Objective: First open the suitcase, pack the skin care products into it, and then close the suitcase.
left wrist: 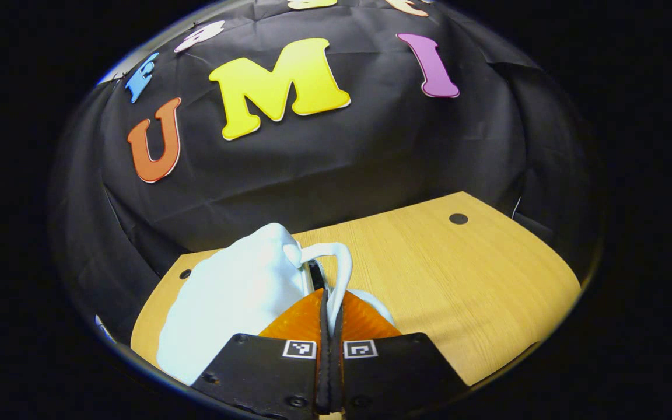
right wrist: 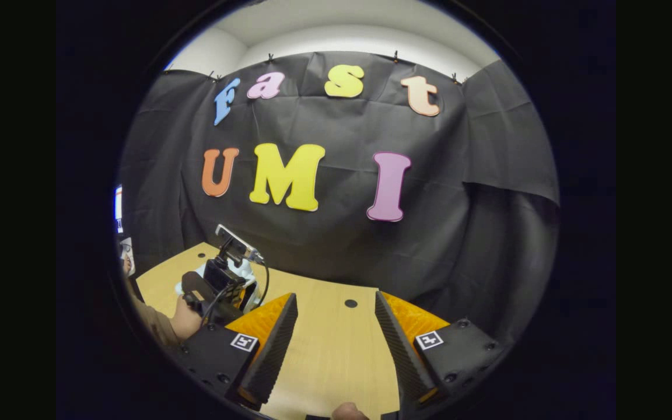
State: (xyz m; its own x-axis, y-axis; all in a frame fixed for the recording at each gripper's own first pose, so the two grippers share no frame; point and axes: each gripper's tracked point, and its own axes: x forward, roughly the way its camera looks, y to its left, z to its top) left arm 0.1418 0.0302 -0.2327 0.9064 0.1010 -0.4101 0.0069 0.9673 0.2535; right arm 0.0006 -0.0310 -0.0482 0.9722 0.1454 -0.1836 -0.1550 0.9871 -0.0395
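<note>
A small pale white suitcase (left wrist: 237, 291) lies on the wooden table (left wrist: 458, 280) at the left, close in front of my left gripper (left wrist: 330, 297). Its thin looped handle (left wrist: 345, 262) runs down between the fingers, and the left gripper is shut on it. In the right gripper view, my right gripper (right wrist: 336, 296) hangs open above the table (right wrist: 336, 350) with nothing between its fingers. Farther left in that view, a hand (right wrist: 187, 318) holds the left gripper (right wrist: 222, 283) over the suitcase (right wrist: 245, 271), which is mostly hidden behind it.
The black cloth wall rises right behind the table's far edge. A small round black hole (left wrist: 458, 219) marks the tabletop at the right, and it also appears as a hole (right wrist: 350, 303) between my right fingers. Bare wood stretches to the right of the suitcase.
</note>
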